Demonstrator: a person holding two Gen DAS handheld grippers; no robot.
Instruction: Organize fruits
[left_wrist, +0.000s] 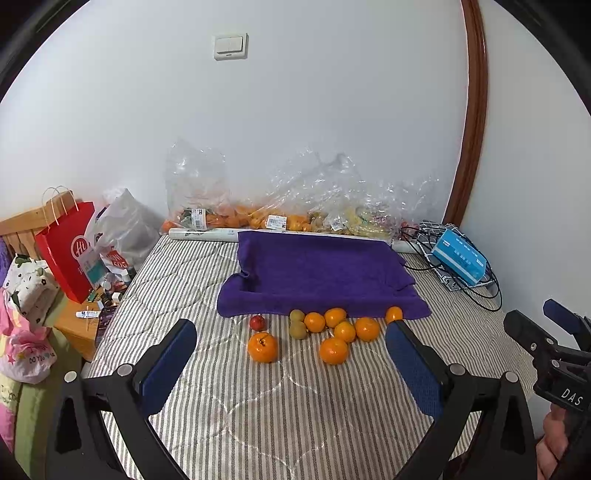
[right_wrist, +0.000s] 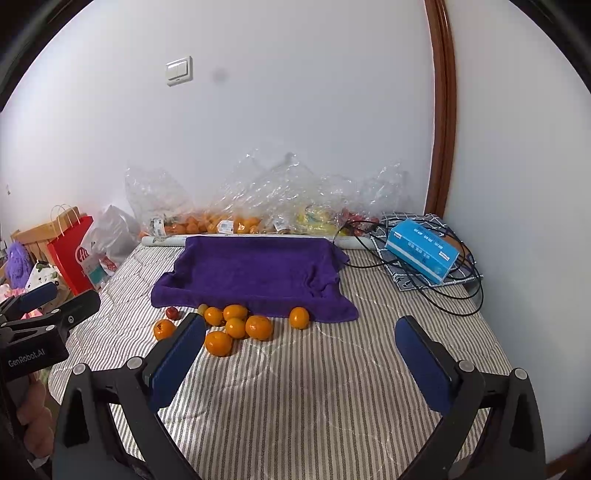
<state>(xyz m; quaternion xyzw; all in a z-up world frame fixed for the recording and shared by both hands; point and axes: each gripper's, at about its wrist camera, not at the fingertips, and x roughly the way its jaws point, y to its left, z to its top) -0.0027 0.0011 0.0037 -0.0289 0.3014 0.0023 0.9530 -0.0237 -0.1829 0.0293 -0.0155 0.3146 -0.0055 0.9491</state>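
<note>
Striped bedding (left_wrist: 280, 413) covers the work surface; white wall behind. Left: red paper bag (left_wrist: 68, 251). Left gripper (left_wrist: 291, 354) jaws spread wide, nothing held. Centre: purple towel (left_wrist: 317, 273), with 7 oranges (left_wrist: 334, 350), 2 green fruits (left_wrist: 297, 329) and 1 red fruit (left_wrist: 257, 322) loose along its near edge. Right gripper (right_wrist: 301, 350) likewise wide open, empty. Far right: blue tissue box (right_wrist: 421, 251) on black cables (right_wrist: 458, 295).

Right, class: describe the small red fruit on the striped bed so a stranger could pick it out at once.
Find the purple towel spread on the grey-striped bedcover. Loose fruit lies along its near edge. The small red round fruit sits at the cluster's left end, just behind the large stemmed orange; it is the only red piece among orange and green-brown ones.
</note>
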